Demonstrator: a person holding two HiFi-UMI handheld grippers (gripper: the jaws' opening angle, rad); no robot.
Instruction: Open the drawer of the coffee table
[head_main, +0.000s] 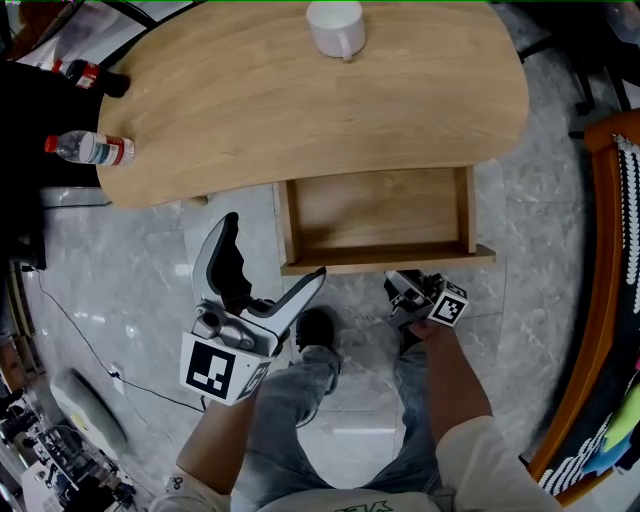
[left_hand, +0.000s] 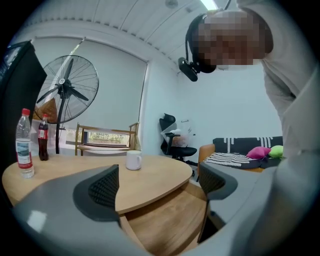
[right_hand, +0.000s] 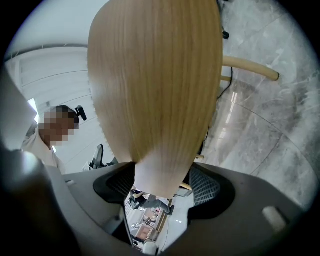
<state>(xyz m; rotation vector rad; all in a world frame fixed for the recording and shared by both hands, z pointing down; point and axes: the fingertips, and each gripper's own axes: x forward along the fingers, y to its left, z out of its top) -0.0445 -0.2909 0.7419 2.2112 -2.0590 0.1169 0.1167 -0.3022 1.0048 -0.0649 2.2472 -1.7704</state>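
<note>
In the head view, the drawer (head_main: 390, 262) is seen pulled well out from under the near edge of the worktop (head_main: 300, 100), and its inside is bare. The opening step is judged to be done or nearly done. The next move is judged to call for a short last pull toward the person, if any travel remains, and then a release of the front board. The right tongs (head_main: 404, 286) are held low, tucked against the underside of the drawer's front, with the forearm stretched forward and down from the body. The left tongs (head_main: 274, 248) are raised just left of the drawer and touch nothing.

In the left gripper view, the left tongs are seen spread wide with nothing between the jaws. The drawer's floor lies beyond them, under the worktop, on which a mug (left_hand: 133, 160) stands.

In the right gripper view, the front board (right_hand: 155, 90) is seen clamped between the pads (right_hand: 202, 186), with the tongs about half closed upon it.
</note>
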